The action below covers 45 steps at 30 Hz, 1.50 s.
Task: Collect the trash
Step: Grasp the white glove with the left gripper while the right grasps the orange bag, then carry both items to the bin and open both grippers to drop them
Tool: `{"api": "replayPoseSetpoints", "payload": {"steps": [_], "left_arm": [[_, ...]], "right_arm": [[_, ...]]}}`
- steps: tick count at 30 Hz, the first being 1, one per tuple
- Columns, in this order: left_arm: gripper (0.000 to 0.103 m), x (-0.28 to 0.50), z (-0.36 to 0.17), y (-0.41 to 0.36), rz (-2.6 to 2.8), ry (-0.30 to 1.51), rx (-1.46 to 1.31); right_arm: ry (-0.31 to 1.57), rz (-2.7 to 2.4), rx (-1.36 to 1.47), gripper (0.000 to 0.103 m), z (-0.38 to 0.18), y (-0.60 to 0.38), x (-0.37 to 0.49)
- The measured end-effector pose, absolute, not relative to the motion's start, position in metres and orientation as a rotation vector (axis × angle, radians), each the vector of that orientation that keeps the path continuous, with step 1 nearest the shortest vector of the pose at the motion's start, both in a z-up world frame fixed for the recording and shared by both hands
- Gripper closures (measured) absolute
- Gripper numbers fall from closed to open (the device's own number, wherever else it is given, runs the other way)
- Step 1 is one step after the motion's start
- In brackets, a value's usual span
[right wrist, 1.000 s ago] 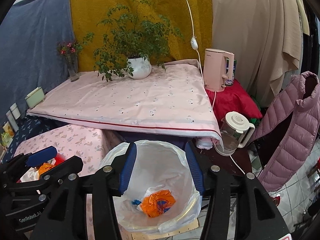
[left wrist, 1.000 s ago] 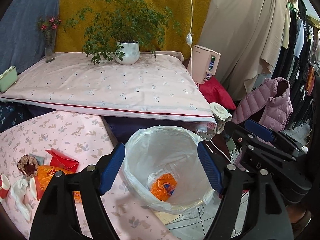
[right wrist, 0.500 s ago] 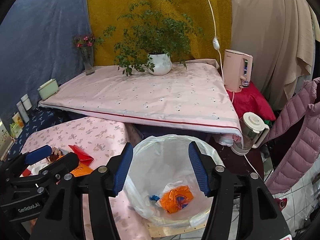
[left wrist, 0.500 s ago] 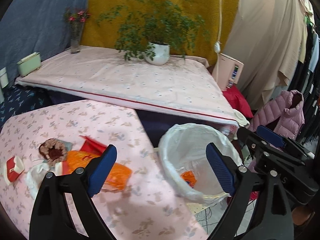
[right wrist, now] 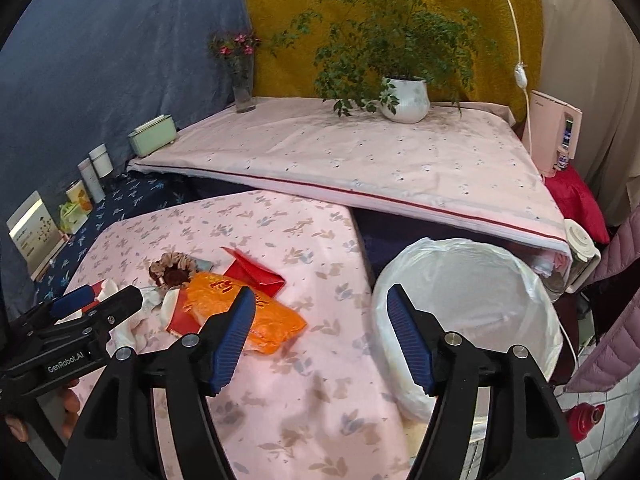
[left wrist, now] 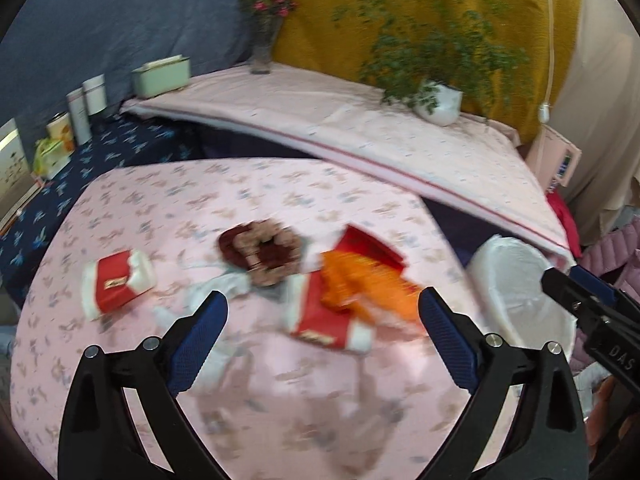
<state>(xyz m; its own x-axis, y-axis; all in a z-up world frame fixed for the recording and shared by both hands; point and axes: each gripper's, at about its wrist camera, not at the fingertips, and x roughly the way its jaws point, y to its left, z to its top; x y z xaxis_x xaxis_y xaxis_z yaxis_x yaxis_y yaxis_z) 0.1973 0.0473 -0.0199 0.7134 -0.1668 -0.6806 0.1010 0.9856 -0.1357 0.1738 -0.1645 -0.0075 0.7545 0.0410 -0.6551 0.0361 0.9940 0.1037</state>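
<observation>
Since a second ago both views have swung away from the white-lined round trash bin [right wrist: 468, 312], which then sat between each pair of jaws, toward the litter on the pink floral tablecloth [right wrist: 280, 412]. The left gripper [left wrist: 322, 340] is released and still widening, nothing between its blue pads; the right gripper [right wrist: 320, 338] is likewise opening and empty. The step in hand looks like a return trip for the next piece. From the left gripper the crumpled orange plastic wrapper [left wrist: 360, 288] lies at about 12 o'clock, overlapping a red-and-white carton [left wrist: 324, 320], with a red folded paper [left wrist: 370, 248] behind, a brown ruffled ring [left wrist: 260, 250] at 11 o'clock and a second red-and-white carton [left wrist: 116, 284] at 10 o'clock. The next move probably calls for lowering one gripper around the wrapper and closing. The bin stands off the table's edge at 3 o'clock; the cloth in front is bare, leaving room, though the two grippers run close together.
</observation>
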Motion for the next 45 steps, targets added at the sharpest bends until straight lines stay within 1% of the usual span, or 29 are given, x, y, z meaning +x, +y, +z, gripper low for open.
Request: {"api": "replayPoseSetpoints", "payload": {"steps": [8, 13, 20, 23, 24, 25, 26, 27, 28, 29, 30, 31, 32, 34, 36, 37, 45], "left_arm": [[0.011, 0.202, -0.060, 0.113, -0.028, 0.838, -0.105], [0.011, 0.209, -0.081, 0.126, -0.028, 0.895, -0.103], [0.012, 0.220, -0.098, 0.142, -0.053, 0.940, -0.176], [0.015, 0.225, -0.103, 0.147, -0.068, 0.955, -0.217], [0.020, 0.227, -0.104, 0.148, -0.074, 0.960, -0.224], [0.027, 0.229, -0.105, 0.147, -0.087, 0.966, -0.231], [0.035, 0.231, -0.106, 0.146, -0.099, 0.975, -0.235], [0.040, 0.233, -0.107, 0.145, -0.111, 0.982, -0.238], [0.049, 0.234, -0.108, 0.144, -0.122, 0.989, -0.239], [0.054, 0.234, -0.108, 0.143, -0.129, 0.991, -0.242], [0.065, 0.234, -0.108, 0.142, -0.137, 0.992, -0.244], [0.076, 0.235, -0.108, 0.141, -0.145, 0.993, -0.245], [0.081, 0.235, -0.107, 0.140, -0.153, 0.995, -0.248], [0.085, 0.235, -0.104, 0.140, -0.158, 0.991, -0.255], [0.088, 0.234, -0.098, 0.137, -0.169, 0.982, -0.241], [0.088, 0.233, -0.094, 0.135, -0.173, 0.972, -0.234], [0.089, 0.229, -0.041, 0.107, -0.246, 0.874, -0.203]], "right_arm": [[0.786, 0.071, 0.100, 0.037, -0.040, -0.112, 0.195], [0.819, 0.112, 0.080, 0.037, -0.052, -0.081, 0.210], [0.854, 0.110, 0.065, 0.037, -0.066, -0.059, 0.232], [0.870, 0.101, 0.072, 0.037, -0.072, -0.058, 0.241], [0.875, 0.098, 0.071, 0.037, -0.073, -0.058, 0.244], [0.880, 0.094, 0.068, 0.037, -0.075, -0.058, 0.246], [0.883, 0.091, 0.065, 0.040, -0.077, -0.057, 0.249], [0.888, 0.090, 0.061, 0.042, -0.079, -0.057, 0.251], [0.896, 0.090, 0.057, 0.051, -0.080, -0.056, 0.253], [0.906, 0.089, 0.052, 0.061, -0.082, -0.055, 0.255], [0.913, 0.090, 0.049, 0.067, -0.084, -0.055, 0.256], [0.917, 0.094, 0.046, 0.076, -0.084, -0.055, 0.257], [0.920, 0.095, 0.043, 0.085, -0.085, -0.056, 0.258], [0.916, 0.094, 0.042, 0.093, -0.082, -0.058, 0.258], [0.902, 0.097, 0.053, 0.096, -0.075, -0.062, 0.258], [0.894, 0.097, 0.055, 0.098, -0.072, -0.064, 0.257], [0.782, 0.099, 0.073, 0.100, -0.023, -0.082, 0.245]]}}
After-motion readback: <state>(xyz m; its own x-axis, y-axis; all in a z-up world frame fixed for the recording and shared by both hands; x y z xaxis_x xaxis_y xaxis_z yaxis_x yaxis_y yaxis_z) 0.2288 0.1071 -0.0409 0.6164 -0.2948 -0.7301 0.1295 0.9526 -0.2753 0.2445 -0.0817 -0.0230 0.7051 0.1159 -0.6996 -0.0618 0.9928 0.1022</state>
